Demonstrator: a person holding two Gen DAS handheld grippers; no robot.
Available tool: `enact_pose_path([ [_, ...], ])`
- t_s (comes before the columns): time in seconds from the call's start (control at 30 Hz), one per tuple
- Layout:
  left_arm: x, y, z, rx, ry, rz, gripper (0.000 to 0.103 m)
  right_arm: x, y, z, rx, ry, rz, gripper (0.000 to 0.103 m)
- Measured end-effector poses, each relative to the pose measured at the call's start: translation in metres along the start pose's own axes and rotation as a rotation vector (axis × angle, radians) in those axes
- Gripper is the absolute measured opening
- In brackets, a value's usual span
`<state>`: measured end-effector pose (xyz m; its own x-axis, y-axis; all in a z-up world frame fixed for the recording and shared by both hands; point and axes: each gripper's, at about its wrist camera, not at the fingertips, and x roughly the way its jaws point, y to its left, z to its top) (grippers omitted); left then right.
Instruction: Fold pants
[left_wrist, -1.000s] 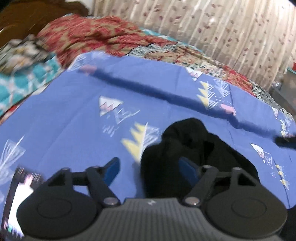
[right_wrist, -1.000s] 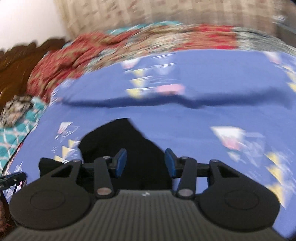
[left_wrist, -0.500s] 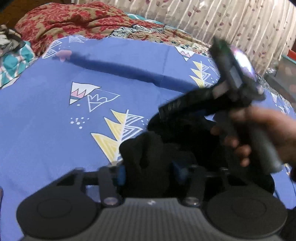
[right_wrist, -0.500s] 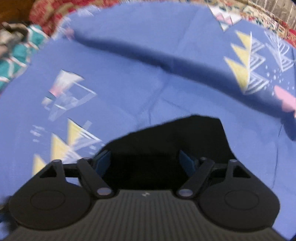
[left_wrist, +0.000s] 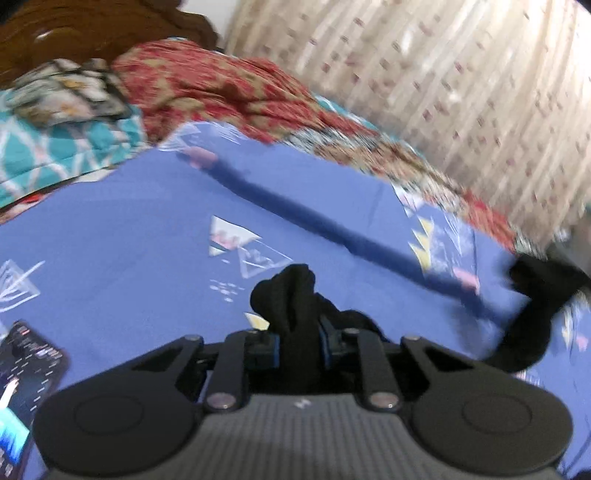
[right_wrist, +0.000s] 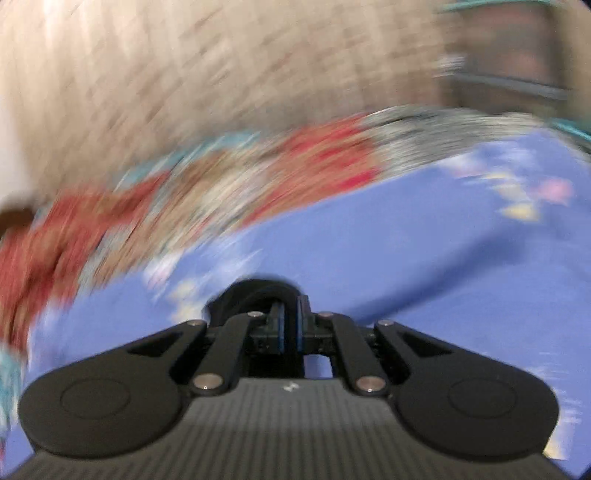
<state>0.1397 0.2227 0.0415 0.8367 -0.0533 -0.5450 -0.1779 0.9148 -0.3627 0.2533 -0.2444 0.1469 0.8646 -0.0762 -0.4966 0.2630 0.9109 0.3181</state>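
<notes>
The black pants (left_wrist: 291, 295) bunch up between the fingers of my left gripper (left_wrist: 298, 345), which is shut on them above the blue patterned bedsheet (left_wrist: 122, 236). Another stretch of the black pants (left_wrist: 532, 317) hangs at the right of the left wrist view, lifted off the sheet. In the blurred right wrist view, my right gripper (right_wrist: 290, 328) is shut on a fold of the black pants (right_wrist: 258, 291), held above the blue sheet (right_wrist: 406, 258).
A phone (left_wrist: 26, 384) with a lit screen lies on the sheet at lower left. Red patterned bedding (left_wrist: 221, 88) and a teal cloth (left_wrist: 55, 147) lie at the bed's far side. A curtain (left_wrist: 461, 92) hangs behind. A dark fold line (left_wrist: 332, 225) crosses the sheet.
Both grippers have closed on the black pants and lifted them off the sheet. The right gripper has swung away to the right, pulling the cloth apart; its view is now blurred.
</notes>
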Motion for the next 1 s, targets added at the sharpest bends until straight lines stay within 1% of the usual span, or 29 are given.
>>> enact_pose_path([
  [0.07, -0.010, 0.008, -0.003, -0.026, 0.003, 0.002, 0.017, -0.041, -0.060, 0.004, 0.095, -0.042, -0.058, 0.008],
  [0.1, -0.014, 0.010, -0.007, -0.029, 0.013, -0.004, 0.017, -0.056, -0.077, -0.002, 0.122, -0.046, -0.079, 0.009],
  [0.17, -0.020, 0.009, -0.018, -0.018, 0.031, -0.014, 0.017, -0.090, -0.131, -0.023, 0.176, -0.033, -0.151, 0.009],
  [0.2, -0.023, 0.008, -0.024, -0.010, 0.046, -0.018, 0.017, -0.102, -0.155, -0.037, 0.195, -0.008, -0.190, 0.010],
  [0.23, -0.026, 0.006, -0.030, 0.000, 0.059, -0.018, 0.017, -0.113, -0.181, -0.054, 0.223, 0.032, -0.225, 0.014],
  [0.27, -0.028, 0.003, -0.037, 0.015, 0.075, -0.016, 0.017, -0.118, -0.200, -0.072, 0.261, 0.074, -0.252, 0.016],
  [0.37, -0.031, -0.002, -0.051, 0.045, 0.117, -0.011, 0.017, -0.133, -0.252, -0.134, 0.389, 0.223, -0.332, 0.016],
  [0.4, -0.034, -0.004, -0.055, 0.054, 0.123, -0.002, 0.017, -0.139, -0.266, -0.150, 0.411, 0.239, -0.363, 0.017],
  [0.43, -0.036, -0.006, -0.056, 0.062, 0.122, 0.010, 0.017, -0.145, -0.273, -0.160, 0.416, 0.239, -0.381, 0.020],
  [0.47, -0.039, -0.007, -0.057, 0.065, 0.120, 0.016, 0.017, -0.153, -0.278, -0.168, 0.417, 0.227, -0.380, 0.026],
  [0.53, -0.043, -0.006, -0.056, 0.055, 0.116, 0.015, 0.017, -0.167, -0.282, -0.173, 0.430, 0.177, -0.359, 0.026],
  [0.6, -0.047, -0.006, -0.054, 0.043, 0.111, 0.012, 0.017, -0.175, -0.287, -0.170, 0.453, 0.138, -0.332, 0.026],
  [0.7, -0.047, -0.007, -0.052, 0.042, 0.110, 0.019, 0.017, -0.181, -0.298, -0.163, 0.514, 0.082, -0.252, 0.026],
  [0.77, -0.047, -0.009, -0.051, 0.042, 0.105, 0.022, 0.017, -0.182, -0.301, -0.162, 0.551, 0.074, -0.211, 0.027],
  [0.8, -0.047, -0.009, -0.050, 0.040, 0.104, 0.021, 0.017, -0.176, -0.303, -0.164, 0.563, 0.080, -0.198, 0.028],
  [0.9, -0.044, -0.010, -0.045, 0.033, 0.102, 0.022, 0.017, -0.163, -0.305, -0.161, 0.605, 0.107, -0.185, 0.028],
  [0.93, -0.043, -0.010, -0.043, 0.031, 0.100, 0.022, 0.017, -0.159, -0.306, -0.159, 0.630, 0.108, -0.170, 0.028],
  [0.97, -0.043, -0.010, -0.041, 0.026, 0.096, 0.021, 0.017, -0.159, -0.305, -0.157, 0.642, 0.093, -0.159, 0.022],
  [1.0, -0.041, -0.010, -0.037, 0.019, 0.093, 0.020, 0.017, -0.160, -0.305, -0.154, 0.642, 0.071, -0.153, 0.012],
])
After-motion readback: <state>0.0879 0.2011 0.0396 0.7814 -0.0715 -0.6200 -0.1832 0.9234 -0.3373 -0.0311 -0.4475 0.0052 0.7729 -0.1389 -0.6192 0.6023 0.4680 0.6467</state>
